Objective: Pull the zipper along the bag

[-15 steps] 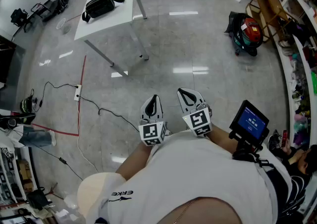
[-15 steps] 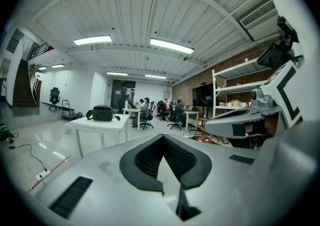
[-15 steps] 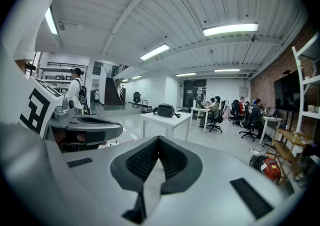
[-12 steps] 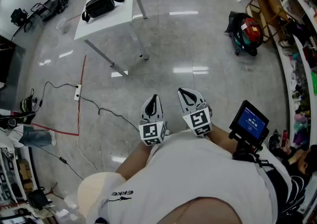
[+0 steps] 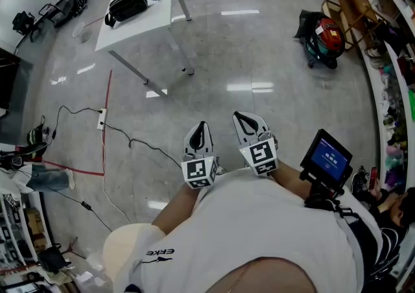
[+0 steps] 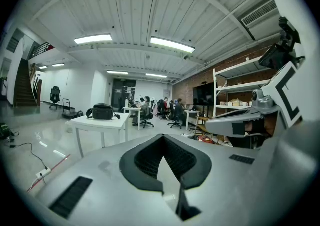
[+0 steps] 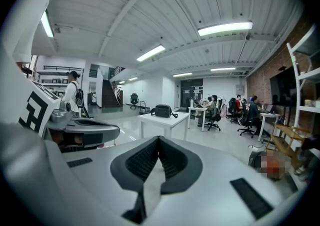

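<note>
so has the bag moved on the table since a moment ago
No. The bag lies at the same end of the white table.

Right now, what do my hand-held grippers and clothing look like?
The left hand-held gripper and right hand-held gripper have pale grey shells with black ribbed pads; each carries a cube of black-and-white square markers. White short-sleeved T-shirt, black lettering.

Left tool point(image 5: 202, 126) and right tool point(image 5: 238, 117) side by side, seemingly closed, empty
</note>
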